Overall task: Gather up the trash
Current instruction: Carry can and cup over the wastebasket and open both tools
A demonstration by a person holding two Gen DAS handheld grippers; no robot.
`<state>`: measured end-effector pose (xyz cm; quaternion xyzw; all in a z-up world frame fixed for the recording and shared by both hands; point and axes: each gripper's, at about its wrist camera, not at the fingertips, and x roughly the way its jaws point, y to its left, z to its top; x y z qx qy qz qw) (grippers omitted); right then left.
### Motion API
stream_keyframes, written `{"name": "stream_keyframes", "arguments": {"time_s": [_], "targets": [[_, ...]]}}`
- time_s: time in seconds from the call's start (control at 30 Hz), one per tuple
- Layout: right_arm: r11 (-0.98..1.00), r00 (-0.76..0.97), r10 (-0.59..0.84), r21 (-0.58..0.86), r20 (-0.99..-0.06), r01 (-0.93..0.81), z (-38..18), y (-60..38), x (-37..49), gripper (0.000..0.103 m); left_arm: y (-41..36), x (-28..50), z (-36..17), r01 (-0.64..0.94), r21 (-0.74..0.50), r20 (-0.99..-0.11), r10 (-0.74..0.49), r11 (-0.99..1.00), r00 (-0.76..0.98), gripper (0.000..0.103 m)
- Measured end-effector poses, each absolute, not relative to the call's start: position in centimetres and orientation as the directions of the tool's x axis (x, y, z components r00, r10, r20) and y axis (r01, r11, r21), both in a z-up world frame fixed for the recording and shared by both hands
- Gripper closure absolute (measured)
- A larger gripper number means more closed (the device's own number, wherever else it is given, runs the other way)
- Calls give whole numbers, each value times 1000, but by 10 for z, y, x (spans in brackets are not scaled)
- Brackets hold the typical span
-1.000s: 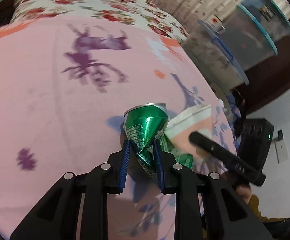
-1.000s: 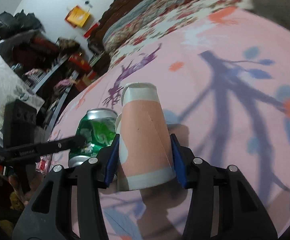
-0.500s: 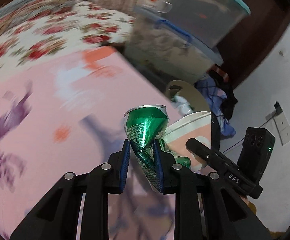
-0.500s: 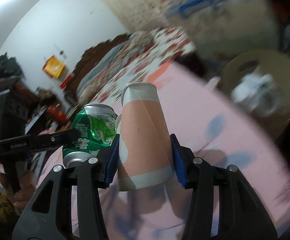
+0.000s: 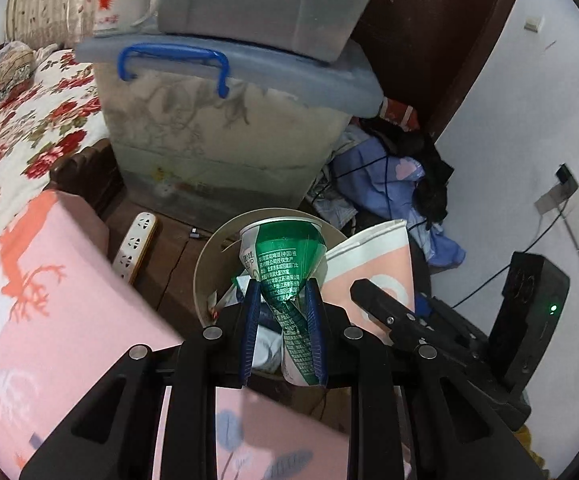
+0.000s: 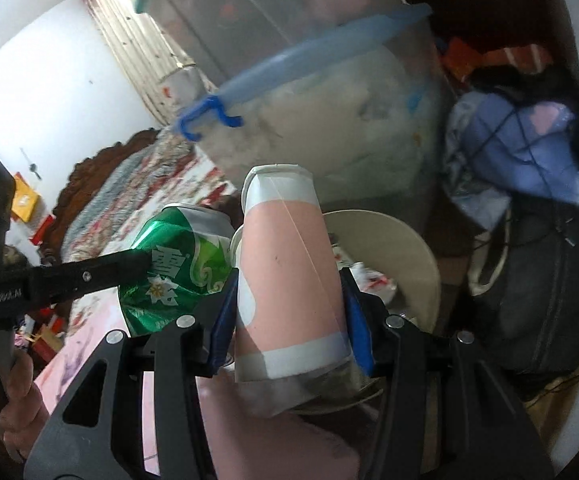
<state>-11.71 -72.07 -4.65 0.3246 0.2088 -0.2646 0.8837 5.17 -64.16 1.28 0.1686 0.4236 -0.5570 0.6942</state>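
My left gripper (image 5: 282, 300) is shut on a crushed green can (image 5: 285, 264), pinched at its waist. My right gripper (image 6: 289, 280) is shut on a pink and white paper cup (image 6: 289, 280), held sideways. Both are held side by side over a round beige trash bin (image 5: 205, 264) on the floor beside the bed; the bin also shows in the right wrist view (image 6: 401, 248), with paper scraps inside. The can shows in the right wrist view (image 6: 173, 276), the cup in the left wrist view (image 5: 377, 264).
A pink bedspread (image 5: 49, 312) edges the bin at the left. Stacked plastic storage boxes (image 5: 229, 120) stand behind the bin. A white power strip (image 5: 135, 246) lies on the floor. A pile of clothes and cables (image 5: 389, 184) lies at the right by the wall.
Both grippers swung off the pink bed with the can and cup still gripped. They are now over the trash bin beside the bed.
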Motion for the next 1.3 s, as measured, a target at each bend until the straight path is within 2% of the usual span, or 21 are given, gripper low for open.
{"name": "stream_keyframes", "arguments": {"time_s": [0.07,0.1,0.13,0.17,0.2,0.3,0.4,0.53,0.73,1.07,1.3], "targets": [[644,755,-345,445,-558,622,-53,-727,-113,50,-652,52,1,917,-227,-785,-619,327,27,81],[644,751,-351,438,-560,627,-57,-730,-111,45,-655,52,-2,917,-224,-789,-614,330,28,79],[649,746,-350,427,-567,629,-62,-735,-105,41,-657,52,-6,916,-216,-795,-605,338,35,65],[649,733,-353,411,-582,640,-67,-735,-99,33,-659,53,-12,913,-193,-804,-592,358,63,55],[645,715,-362,393,-598,656,-71,-737,-96,31,-657,53,-15,910,-165,-805,-585,380,98,49],[614,691,-376,393,-617,684,-81,-734,-101,31,-640,53,-17,913,-150,-801,-588,380,114,50],[604,707,-393,415,-588,681,-73,-723,-114,31,-607,51,-10,915,-133,-779,-611,381,141,49],[589,727,-402,451,-557,671,-62,-699,-137,31,-553,40,3,915,-84,-743,-637,395,207,42],[585,761,-383,500,-524,639,-58,-627,-166,31,-464,23,12,895,-21,-706,-640,446,303,39],[617,790,-342,512,-509,598,-47,-499,-171,31,-317,24,18,815,-43,-662,-627,578,411,35],[673,811,-302,490,-501,554,-33,-434,-162,30,-242,25,20,765,-81,-633,-626,639,455,33]]}}
